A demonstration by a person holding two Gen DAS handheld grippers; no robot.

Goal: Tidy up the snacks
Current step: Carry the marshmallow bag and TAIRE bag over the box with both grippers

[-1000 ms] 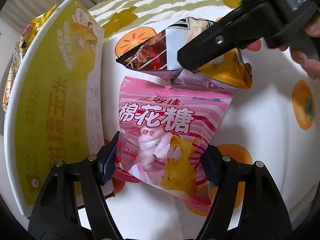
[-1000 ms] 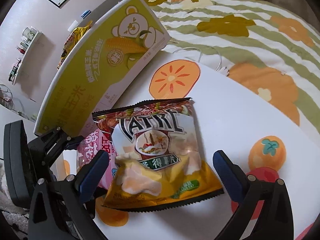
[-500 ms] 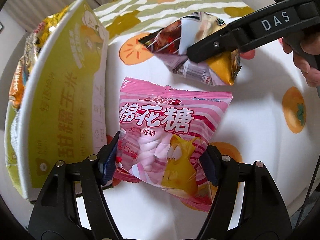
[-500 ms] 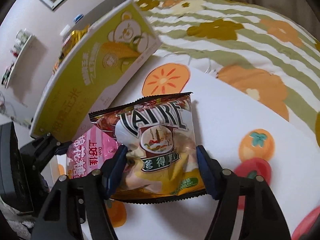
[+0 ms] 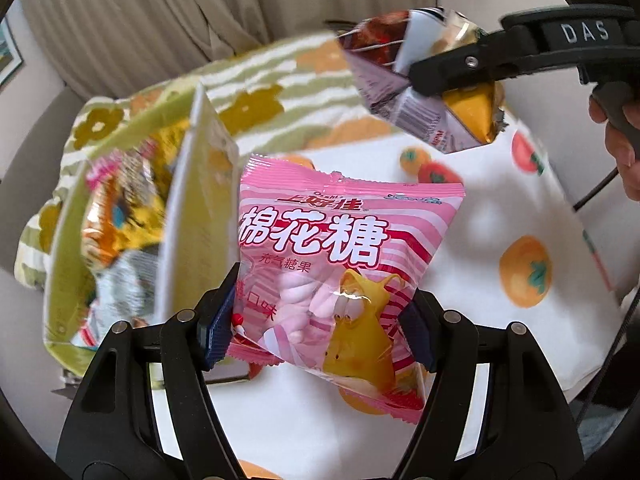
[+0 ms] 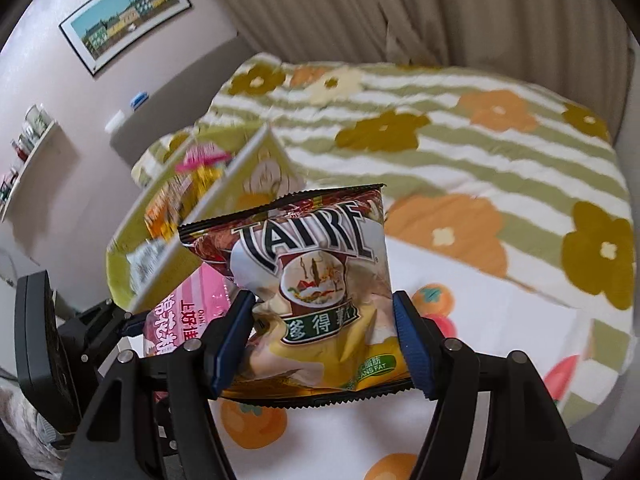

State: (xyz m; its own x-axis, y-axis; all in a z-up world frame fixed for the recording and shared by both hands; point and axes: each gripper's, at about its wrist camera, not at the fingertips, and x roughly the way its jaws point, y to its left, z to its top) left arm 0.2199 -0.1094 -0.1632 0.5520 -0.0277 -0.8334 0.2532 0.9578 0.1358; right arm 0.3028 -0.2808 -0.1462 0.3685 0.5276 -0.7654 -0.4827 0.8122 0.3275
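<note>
My left gripper (image 5: 320, 320) is shut on a pink marshmallow bag (image 5: 344, 248), lifted clear of the white fruit-print cloth (image 5: 520, 216). My right gripper (image 6: 326, 340) is shut on a red and gold chip bag (image 6: 316, 276), also held in the air. In the left wrist view the chip bag (image 5: 416, 92) hangs at the upper right in the right gripper's black arm (image 5: 520, 52). The marshmallow bag (image 6: 188, 312) shows at the lower left in the right wrist view. A yellow-green box (image 5: 200, 216) stands open to the left, with several snack packs (image 5: 116, 216) inside.
The box (image 6: 256, 176) sits at the cloth's left edge, its tall flap upright. Behind lies a green-striped flowered blanket (image 6: 460, 132), then curtains. A hand (image 5: 620, 152) holds the right gripper's handle. A cable (image 5: 596, 190) trails at the right.
The right gripper closed on the chip bag. Both bags rose off the cloth, and the views tilted up so the box's inside and the curtains now show.
</note>
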